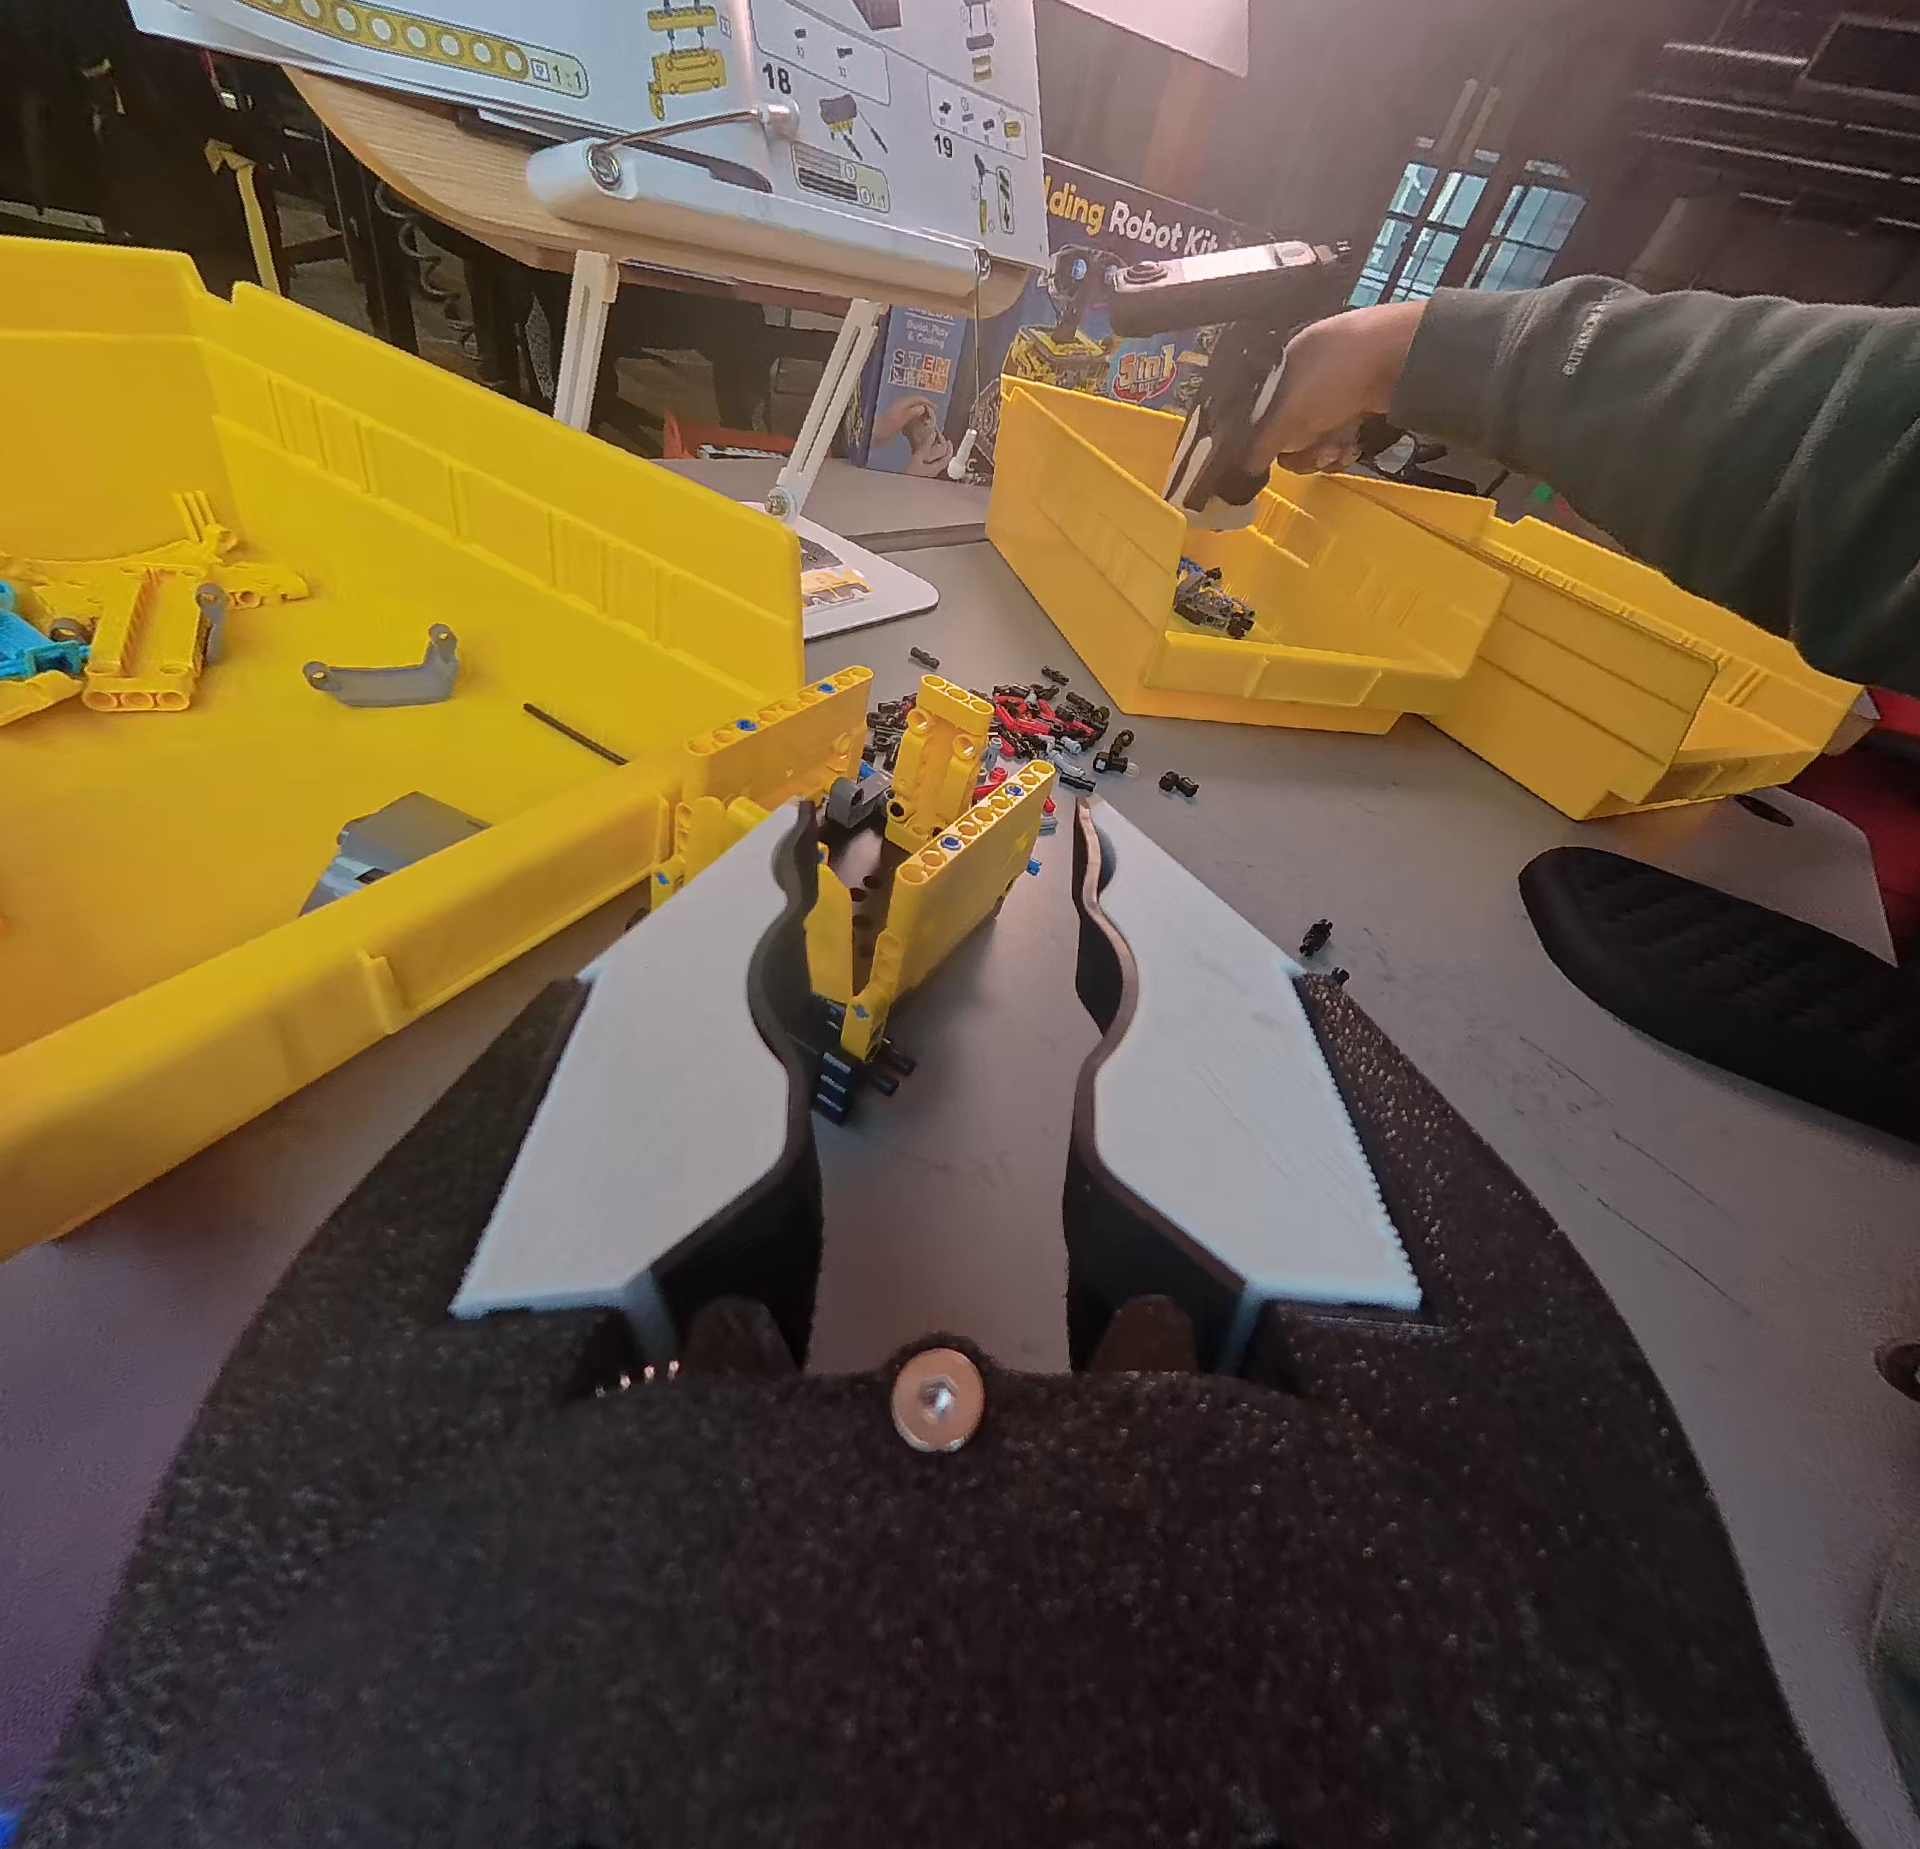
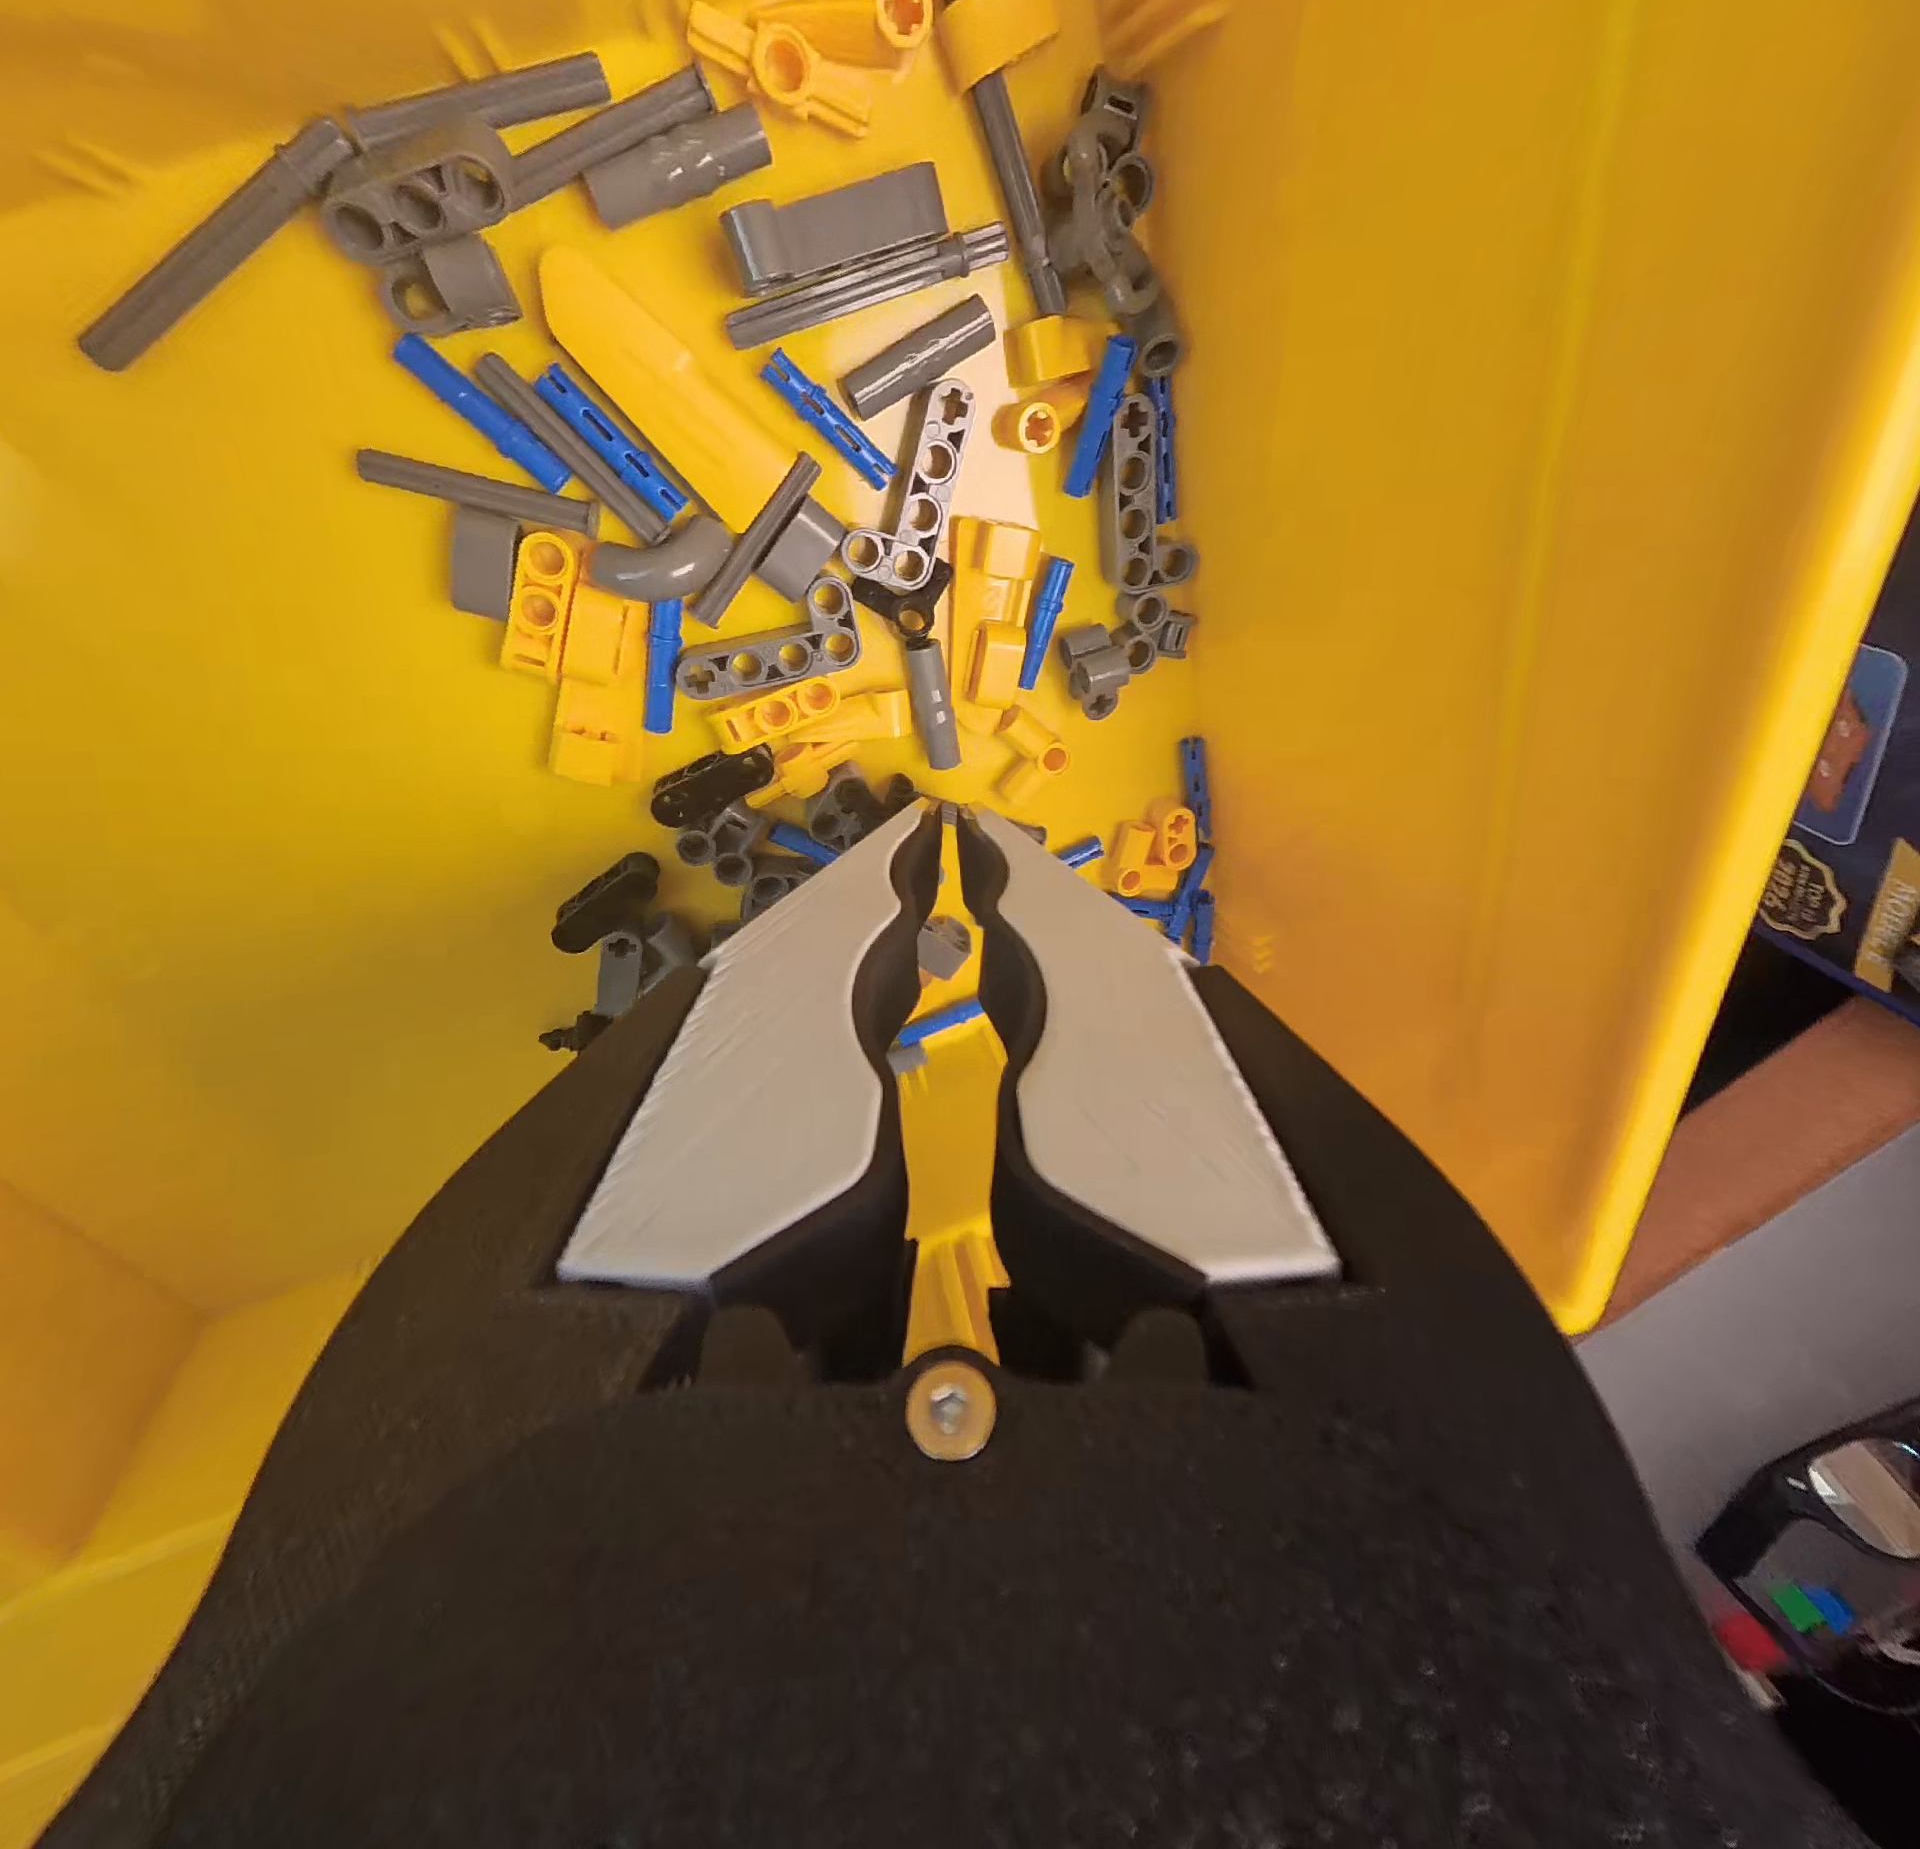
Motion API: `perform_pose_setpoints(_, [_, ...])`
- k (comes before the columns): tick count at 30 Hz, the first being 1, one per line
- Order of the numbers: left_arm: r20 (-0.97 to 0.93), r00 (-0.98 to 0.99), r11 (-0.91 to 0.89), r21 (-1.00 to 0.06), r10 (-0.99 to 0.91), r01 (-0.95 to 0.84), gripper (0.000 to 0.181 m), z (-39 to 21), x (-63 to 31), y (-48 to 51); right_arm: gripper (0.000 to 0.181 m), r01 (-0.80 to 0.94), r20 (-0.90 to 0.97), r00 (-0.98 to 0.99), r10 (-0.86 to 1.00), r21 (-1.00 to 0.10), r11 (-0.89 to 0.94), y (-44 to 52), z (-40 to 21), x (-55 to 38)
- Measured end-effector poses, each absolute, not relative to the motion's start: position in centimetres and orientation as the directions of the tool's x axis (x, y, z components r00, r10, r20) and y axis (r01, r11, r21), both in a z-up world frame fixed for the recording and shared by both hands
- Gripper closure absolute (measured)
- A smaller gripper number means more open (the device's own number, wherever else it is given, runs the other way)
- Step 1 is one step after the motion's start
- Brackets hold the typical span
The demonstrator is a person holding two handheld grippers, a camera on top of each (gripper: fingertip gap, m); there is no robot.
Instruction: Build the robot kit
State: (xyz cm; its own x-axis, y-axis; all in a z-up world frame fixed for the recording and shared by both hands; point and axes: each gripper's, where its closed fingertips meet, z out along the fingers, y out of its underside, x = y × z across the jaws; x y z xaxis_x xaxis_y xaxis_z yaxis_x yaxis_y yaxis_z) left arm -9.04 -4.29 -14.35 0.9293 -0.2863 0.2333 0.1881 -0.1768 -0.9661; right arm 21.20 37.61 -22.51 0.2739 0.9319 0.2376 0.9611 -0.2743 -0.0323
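Note:
My left gripper [image 1: 940, 828] is open, low over the grey table. A yellow beam assembly [image 1: 940, 864] with blue pins stands between its fingers, close against the left finger [image 1: 727, 968] and apart from the right one. My right gripper [image 2: 948, 820] is inside a yellow bin [image 2: 1455, 552], its tips shut on a small grey piece [image 2: 948, 811] above a heap of grey axles, blue pins and yellow connectors [image 2: 790, 552]. The right gripper also shows in the left wrist view [image 1: 1210, 490], held by a hand and dipping into the far yellow bin [image 1: 1091, 552].
A large yellow tray [image 1: 416, 916] with a few loose parts lies to the left. Small black and red pins [image 1: 1039, 719] are scattered on the table behind the assembly. An instruction booklet on a white stand [image 1: 727, 54] stands at the back. A black pad [image 1: 1714, 968] lies to the right. My hands' fingertips stand some 55 cm from each other.

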Motion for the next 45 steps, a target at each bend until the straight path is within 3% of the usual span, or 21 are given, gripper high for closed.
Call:
perform_pose_setpoints(4, [0.233,0.929,-0.176,-0.966,-0.287,0.188,0.134,-14.3,-9.0,-4.3,0.179,0.971,0.206,0.241,0.949,-0.044,-0.237,36.4,-21.9,21.1])
perform_pose_setpoints(9, [0.234,0.929,-0.179,-0.966,-0.288,0.188,0.134,-14.4,-9.0,-4.3,0.175,0.986,0.071,0.162,0.984,0.018,-0.164,32.8,-23.2,21.7])
perform_pose_setpoints(15, [0.229,0.930,-0.173,-0.968,-0.289,0.185,0.134,-14.3,-9.0,-4.4,0.174,0.983,0.213,0.158,0.964,0.063,-0.175,35.5,-23.2,23.0])
perform_pose_setpoints(20, [0.230,0.929,-0.174,-0.967,-0.289,0.185,0.133,-14.3,-9.0,-4.3,0.172,0.985,0.152,0.169,0.974,-0.008,-0.170,34.0,-22.3,22.3])
perform_pose_setpoints(25, [0.224,0.931,-0.178,-0.968,-0.289,0.178,0.134,-14.4,-8.9,-4.3,0.176,0.992,0.135,0.083,0.987,0.087,-0.095,32.0,-23.1,23.4])
perform_pose_setpoints(29, [0.210,0.936,-0.168,-0.972,-0.284,0.167,0.134,-14.2,-8.9,-4.4,0.177,0.988,0.285,0.054,0.957,0.123,-0.092,34.1,-23.0,24.1])
perform_pose_setpoints(33, [0.193,0.940,-0.151,-0.976,-0.280,0.156,0.134,-14.0,-8.9,-4.6,0.171,0.994,0.403,0.113,0.908,-0.046,-0.104,35.4,-20.6,22.1])
perform_pose_setpoints(36, [0.187,0.943,-0.145,-0.978,-0.276,0.151,0.134,-13.8,-8.9,-4.7,0.165,0.954,0.434,0.212,0.876,-0.288,-0.088,34.7,-17.0,19.7])
perform_pose_setpoints(40, [0.166,0.954,-0.135,-0.982,-0.248,0.135,0.134,-13.6,-9.3,-4.8,0.154,0.779,0.316,0.325,0.891,-0.623,-0.063,29.9,-11.5,16.2])
perform_pose_setpoints(45, [0.122,0.982,-0.131,-0.986,-0.147,0.103,0.133,-13.4,-10.7,-5.0,0.143,0.592,0.289,0.317,0.903,-0.805,0.050,21.7,-6.9,13.8])
